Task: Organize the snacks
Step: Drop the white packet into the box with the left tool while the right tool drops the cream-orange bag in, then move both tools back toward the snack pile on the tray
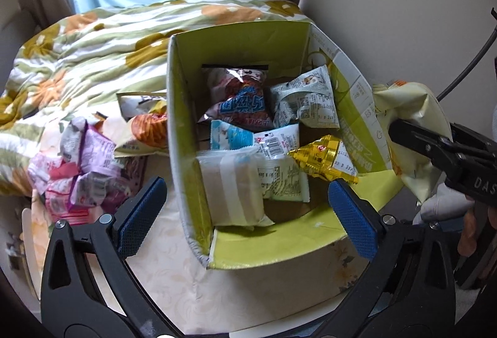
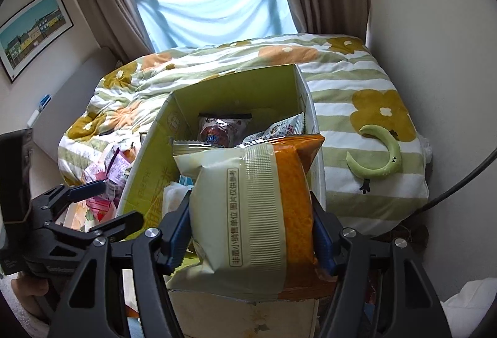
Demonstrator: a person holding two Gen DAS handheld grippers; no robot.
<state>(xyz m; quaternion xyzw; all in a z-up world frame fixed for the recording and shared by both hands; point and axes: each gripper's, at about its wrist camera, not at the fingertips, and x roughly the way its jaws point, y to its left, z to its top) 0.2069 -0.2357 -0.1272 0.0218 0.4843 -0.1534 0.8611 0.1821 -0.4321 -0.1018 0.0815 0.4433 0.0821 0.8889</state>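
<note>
A green cardboard box [image 1: 236, 49] stands open on the table and holds several snack packets [image 1: 245, 108]. My left gripper [image 1: 248, 213] is open and empty, its blue pads on either side of the box's near left corner. My right gripper [image 2: 251, 232] is shut on a cream and orange snack bag [image 2: 248, 207], held above the box's near right edge; the bag also shows in the left wrist view [image 1: 413, 126]. A pile of loose packets [image 1: 84, 164] lies on the table left of the box [image 2: 192, 108].
A bed with a flowered green quilt [image 1: 93, 43] lies behind the table. A green crescent toy [image 2: 382, 157] lies on the quilt at right. A wall is close on the right, and a black cable [image 2: 459, 189] hangs there.
</note>
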